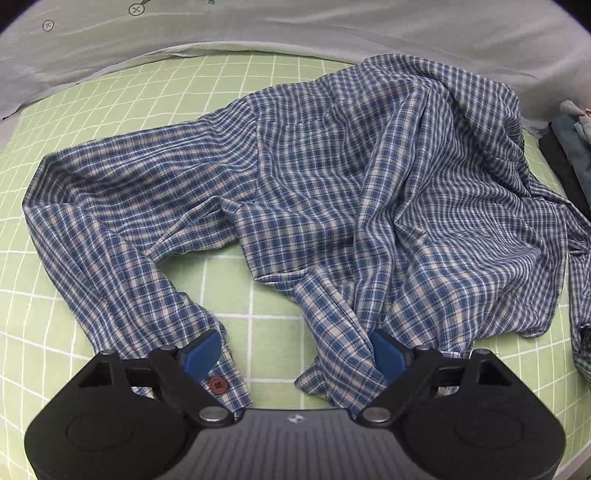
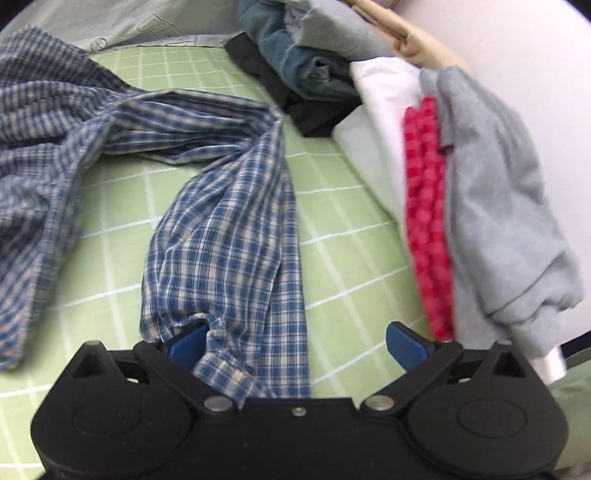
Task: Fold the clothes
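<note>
A blue and white checked shirt (image 1: 332, 177) lies crumpled on the green grid sheet (image 1: 147, 96). My left gripper (image 1: 295, 354) is open just above the shirt's near edge. A sleeve cuff with a red button (image 1: 218, 385) lies by its left finger, and a fold of the shirt front lies against its right finger (image 1: 388, 354). My right gripper (image 2: 295, 343) is open over the other sleeve (image 2: 236, 236), whose cloth lies between the fingers against the left finger (image 2: 186, 347).
A pile of clothes stands on the right in the right wrist view: dark blue and black pieces (image 2: 295, 74), white cloth (image 2: 380, 122), a red checked piece (image 2: 428, 206) and a grey garment (image 2: 498, 192). A pale grey sheet (image 1: 295, 26) lies beyond the green sheet.
</note>
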`<state>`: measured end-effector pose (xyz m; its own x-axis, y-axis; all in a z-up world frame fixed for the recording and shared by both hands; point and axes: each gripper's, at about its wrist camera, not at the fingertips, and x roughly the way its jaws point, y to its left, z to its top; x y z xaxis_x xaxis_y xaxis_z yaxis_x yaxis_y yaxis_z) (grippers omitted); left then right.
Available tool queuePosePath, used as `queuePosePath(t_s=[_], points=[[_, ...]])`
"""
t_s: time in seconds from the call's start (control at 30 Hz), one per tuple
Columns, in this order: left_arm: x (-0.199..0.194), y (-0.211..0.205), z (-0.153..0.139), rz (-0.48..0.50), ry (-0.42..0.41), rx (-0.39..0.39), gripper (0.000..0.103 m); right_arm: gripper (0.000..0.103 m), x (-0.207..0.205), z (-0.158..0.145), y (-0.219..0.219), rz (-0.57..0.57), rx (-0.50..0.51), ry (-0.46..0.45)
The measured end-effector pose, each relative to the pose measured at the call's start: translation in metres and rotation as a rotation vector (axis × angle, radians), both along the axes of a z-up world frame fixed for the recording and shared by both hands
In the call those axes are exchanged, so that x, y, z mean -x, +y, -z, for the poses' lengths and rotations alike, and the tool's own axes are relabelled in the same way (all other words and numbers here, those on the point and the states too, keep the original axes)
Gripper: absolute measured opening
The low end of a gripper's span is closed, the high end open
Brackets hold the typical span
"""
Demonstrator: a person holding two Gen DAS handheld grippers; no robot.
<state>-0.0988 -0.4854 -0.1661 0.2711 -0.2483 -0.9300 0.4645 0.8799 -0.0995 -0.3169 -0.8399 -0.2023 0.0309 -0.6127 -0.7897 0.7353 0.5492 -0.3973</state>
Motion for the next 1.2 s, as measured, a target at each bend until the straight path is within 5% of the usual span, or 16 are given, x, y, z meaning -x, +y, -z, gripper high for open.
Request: queuePosePath(t_s=[0.1, 0.23, 0.3, 0.43, 0.5, 0.53, 0.57, 0.87, 1.03, 1.13, 1.2], points=[[-0.002, 0.006, -0.001, -0.031, 0.024, 0.026, 0.087, 0.099, 0.001, -0.014, 0.004, -0.02, 0.04, -0.038], [-0.004, 0.008, 0.001, -0.06, 0.054, 0.059, 0.082, 0.096, -0.008, -0.034, 0.03, -0.132, -0.117, -0.271], [-0.005, 0.009, 0.002, -0.077, 0.084, 0.096, 0.067, 0.087, -0.025, -0.027, 0.045, -0.169, -0.26, -0.354], [-0.003, 0.01, 0.0, -0.078, 0.095, 0.134, 0.029, 0.048, -0.05, -0.014, 0.071, -0.206, -0.407, -0.41], [-0.003, 0.012, -0.002, -0.082, 0.089, 0.144, 0.013, 0.036, -0.056, -0.016, 0.081, -0.233, -0.37, -0.385], [-0.002, 0.014, -0.003, -0.089, 0.082, 0.146, 0.009, 0.01, -0.056, -0.017, 0.082, -0.238, -0.383, -0.4], [-0.002, 0.017, -0.005, -0.097, 0.07, 0.145, 0.007, 0.001, -0.052, -0.021, 0.079, -0.243, -0.37, -0.412], [-0.017, 0.066, -0.057, -0.226, -0.224, 0.089, 0.004, 0.0, -0.029, -0.091, 0.058, -0.293, -0.103, -0.509], [-0.035, 0.08, -0.045, -0.294, -0.2, 0.044, 0.013, 0.003, -0.039, -0.104, 0.044, -0.282, -0.094, -0.578], [-0.026, 0.084, -0.036, -0.3, -0.139, 0.059, 0.024, 0.038, -0.037, -0.088, 0.051, -0.238, -0.123, -0.525], [-0.014, 0.086, -0.032, -0.29, -0.114, 0.086, 0.039, 0.042, -0.025, -0.073, 0.059, -0.193, -0.196, -0.521]])
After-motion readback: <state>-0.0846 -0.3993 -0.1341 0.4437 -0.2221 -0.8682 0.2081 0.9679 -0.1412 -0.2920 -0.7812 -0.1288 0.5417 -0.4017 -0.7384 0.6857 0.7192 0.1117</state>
